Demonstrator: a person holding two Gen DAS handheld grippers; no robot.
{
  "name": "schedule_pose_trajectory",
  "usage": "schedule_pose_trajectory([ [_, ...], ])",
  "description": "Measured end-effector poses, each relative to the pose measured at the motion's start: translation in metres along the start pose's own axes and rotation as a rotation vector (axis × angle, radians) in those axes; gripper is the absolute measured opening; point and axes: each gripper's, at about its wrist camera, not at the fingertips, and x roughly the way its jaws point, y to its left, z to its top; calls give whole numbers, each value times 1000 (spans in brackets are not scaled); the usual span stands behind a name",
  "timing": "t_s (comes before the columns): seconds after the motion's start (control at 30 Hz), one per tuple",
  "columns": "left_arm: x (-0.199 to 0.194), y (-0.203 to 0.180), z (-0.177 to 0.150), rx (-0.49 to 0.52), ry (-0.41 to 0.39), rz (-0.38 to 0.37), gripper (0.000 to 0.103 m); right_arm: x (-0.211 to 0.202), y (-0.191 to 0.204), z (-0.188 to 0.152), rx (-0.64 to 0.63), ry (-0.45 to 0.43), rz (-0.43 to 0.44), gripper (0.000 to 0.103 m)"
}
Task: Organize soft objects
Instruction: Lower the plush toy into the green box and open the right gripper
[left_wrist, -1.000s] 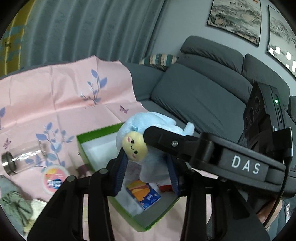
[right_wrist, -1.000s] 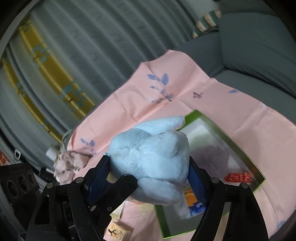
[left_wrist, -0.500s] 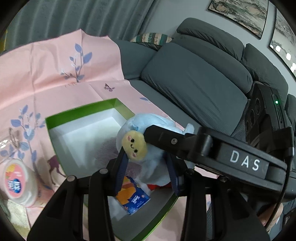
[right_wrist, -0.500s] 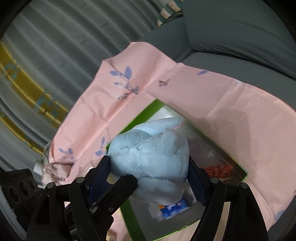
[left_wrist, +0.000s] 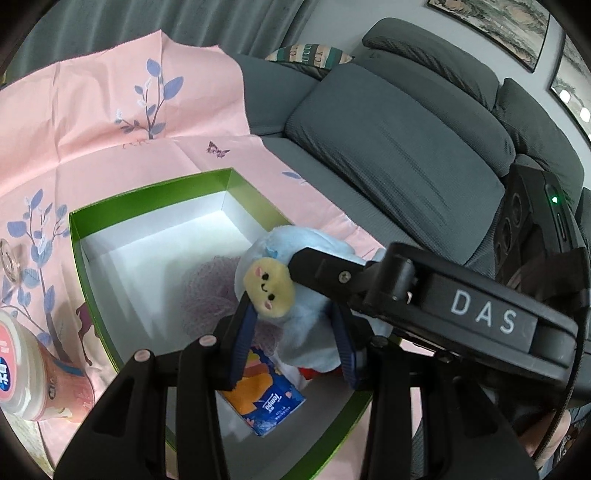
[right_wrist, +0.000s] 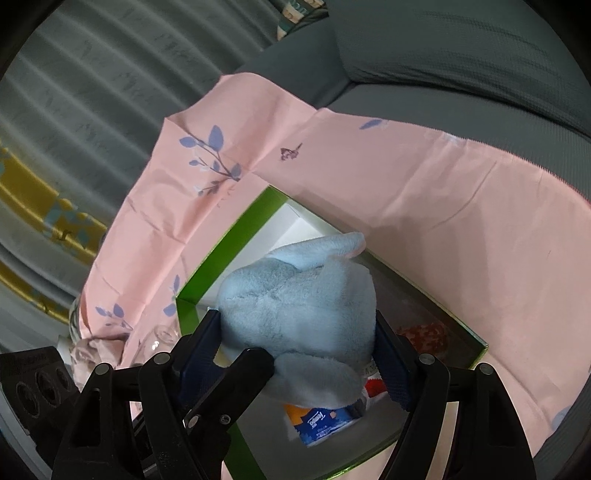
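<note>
Readable: "DAS" in white on the black body of the right tool (left_wrist: 321, 273) as it crosses the left wrist view; "Tempo" on the blue and orange tissue pack (left_wrist: 264, 400) lying in the box. Partial blue characters on the white lid of a pink tub (left_wrist: 22, 380) at the left edge, too cut off to read.

Held over the open green cardboard box with white inside (left_wrist: 147, 236): a pale blue plush toy with a yellow face (left_wrist: 291, 299), pinched from both sides. Left tool (left_wrist: 293, 341) clamped on the toy's lower body with its dark blue pads; right tool (right_wrist: 297, 356) clamped across the toy's fluffy back, jaws set wide on it. Toy above the near half of the box, over the tissue pack and a red item (right_wrist: 424, 330); a mauve mesh puff (left_wrist: 210, 295) lying on the box floor behind it.

Box resting on a pink cloth printed with blue leaves and a butterfly (left_wrist: 110, 140), spread over a grey fabric sofa (left_wrist: 399, 155). Striped cushion (left_wrist: 310, 59) at the sofa corner, grey curtains behind, framed pictures (left_wrist: 491, 22) on the wall.

Only in the left view: the toy's face, the tub, the wall pictures. Only in the right view: the toy's plain back with a white sewn tag, a yellow patterned curtain band (right_wrist: 33, 192), a crumpled pinkish cloth (right_wrist: 96, 350) beside a clear glass jar (right_wrist: 159, 339).
</note>
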Motion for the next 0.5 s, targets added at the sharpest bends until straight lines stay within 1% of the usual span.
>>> schedule_pose_trajectory([
  [0.1,8,3,-2,-10,29,26,39,8,-2,-1,14,20,-31,80],
  [0.2,13,3,-5,-9,43,50,40,14,-5,-1,25,39,-47,80],
  [0.37,21,1,-7,-2,80,100,39,19,-7,-1,26,49,-99,80],
  [0.5,18,3,-11,-17,73,106,40,17,-5,-3,17,47,-110,80],
])
